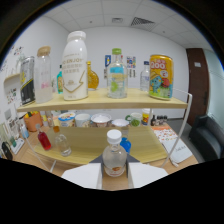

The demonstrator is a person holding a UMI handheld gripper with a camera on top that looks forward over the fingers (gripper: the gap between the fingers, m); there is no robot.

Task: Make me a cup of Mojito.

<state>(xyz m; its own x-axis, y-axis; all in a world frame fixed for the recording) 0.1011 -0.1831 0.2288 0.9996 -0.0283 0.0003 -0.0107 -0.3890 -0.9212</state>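
The jaws show as two pale fingers at either side of a small clear bottle with a white cap. The bottle's base sits right between them, and both fingers seem to lie against its sides, so I judge the jaws narrowed onto it and holding it, though the contact itself is partly hidden by the dark lower part of the view. The bottle is upright, which keeps its contents in and its neck ready for pouring later; it is probably one of the drink's ingredients.

Just beyond the jaws lies the wooden bench, with a red bottle and a small clear bottle off to the left. Farther on, a row of cups and bowls stands beneath a raised shelf. On that shelf stand a large white bottle, a clear bottle with a green cap and a yellow can, lined up facing forward so labels can be read and each reached singly.
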